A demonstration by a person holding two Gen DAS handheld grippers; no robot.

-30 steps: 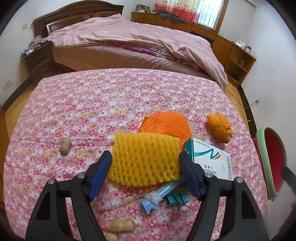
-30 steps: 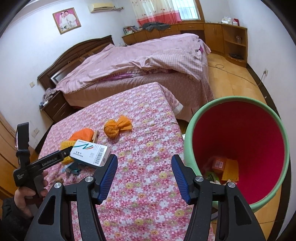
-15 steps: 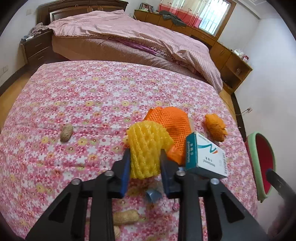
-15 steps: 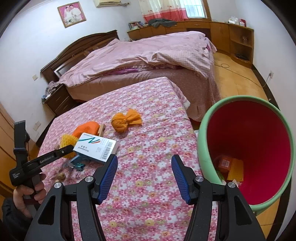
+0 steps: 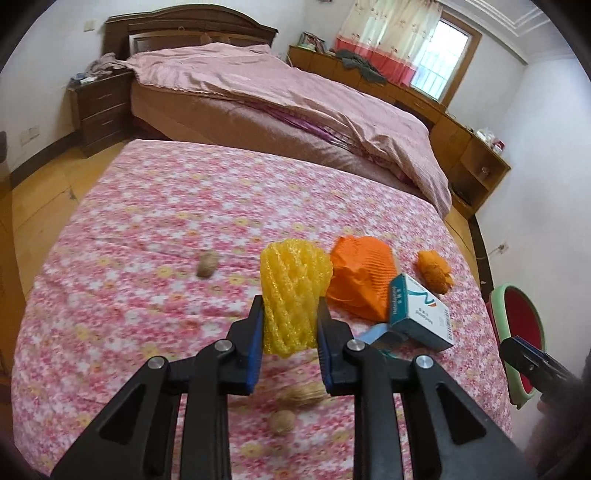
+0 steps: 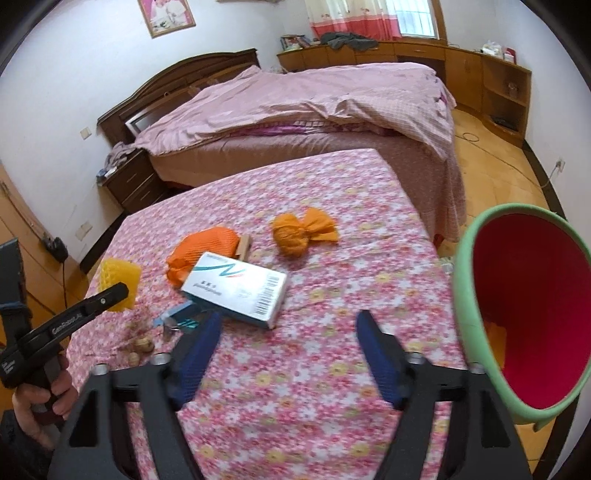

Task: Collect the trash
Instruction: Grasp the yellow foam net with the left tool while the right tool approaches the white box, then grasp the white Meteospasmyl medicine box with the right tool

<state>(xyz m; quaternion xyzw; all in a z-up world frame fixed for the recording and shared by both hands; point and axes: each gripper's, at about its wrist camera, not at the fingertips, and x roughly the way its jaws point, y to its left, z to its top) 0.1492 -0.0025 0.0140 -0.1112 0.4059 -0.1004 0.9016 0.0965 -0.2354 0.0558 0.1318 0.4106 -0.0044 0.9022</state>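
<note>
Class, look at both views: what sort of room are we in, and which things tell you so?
Most likely a home bedroom: a made-up bed with a wooden headboard, a bedside cabinet, and a curtained window.

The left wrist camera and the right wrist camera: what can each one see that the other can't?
Only the left wrist view shows the left gripper squeezing the yellow foam net from close up.

Only the right wrist view shows the right gripper, its jaws opening with nothing between them, and a framed picture on the wall.

Both show the white box, orange net and bin.
</note>
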